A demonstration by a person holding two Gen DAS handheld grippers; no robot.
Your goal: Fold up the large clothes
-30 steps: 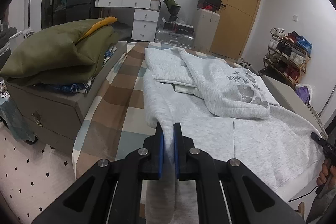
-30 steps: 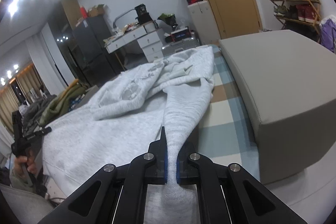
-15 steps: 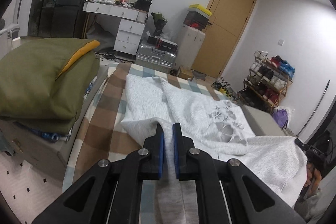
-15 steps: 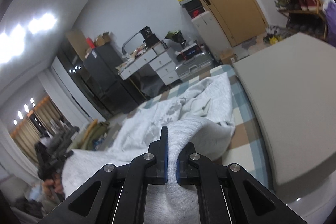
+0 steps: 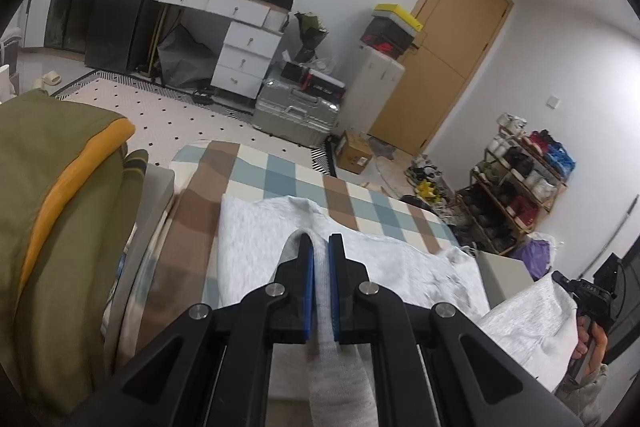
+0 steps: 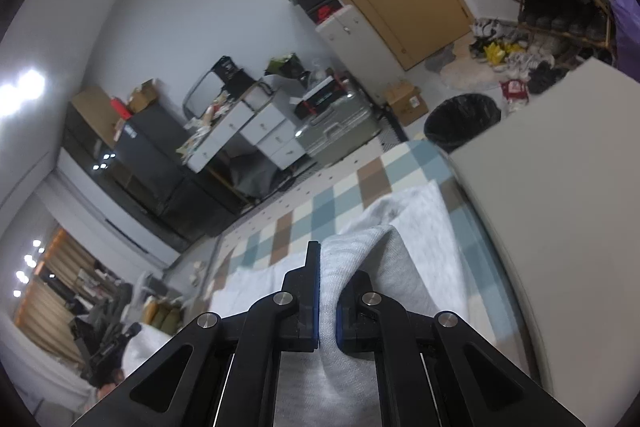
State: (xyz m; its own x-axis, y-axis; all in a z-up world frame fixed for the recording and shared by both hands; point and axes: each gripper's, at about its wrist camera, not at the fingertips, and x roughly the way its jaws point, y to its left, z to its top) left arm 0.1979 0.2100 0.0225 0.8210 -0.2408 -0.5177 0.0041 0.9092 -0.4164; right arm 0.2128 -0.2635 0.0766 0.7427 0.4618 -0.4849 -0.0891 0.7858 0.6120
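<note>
A large light grey garment (image 5: 252, 247) lies on the bed with the checked sheet (image 5: 280, 171). My left gripper (image 5: 320, 255) is shut on a fold of its cloth, lifted above the bed. In the right wrist view my right gripper (image 6: 327, 269) is shut on another part of the grey garment (image 6: 404, 267), which drapes over its right finger. The cloth hangs doubled between the two grippers. The right gripper (image 5: 588, 291) and the hand holding it show at the right edge of the left wrist view, with the cloth rising to it.
An olive green and yellow pile of clothes (image 5: 60, 227) sits left of the bed. A grey padded box (image 6: 560, 195) borders the bed's right side. Beyond the bed's far end stand a silver suitcase (image 5: 296, 111), a black bin (image 6: 460, 115) and a shoe rack (image 5: 520, 179).
Both grippers have moved forward and up along the bed, carrying the garment's edge over the rest of it. The flower print is no longer in sight. The right wrist view has rolled.
</note>
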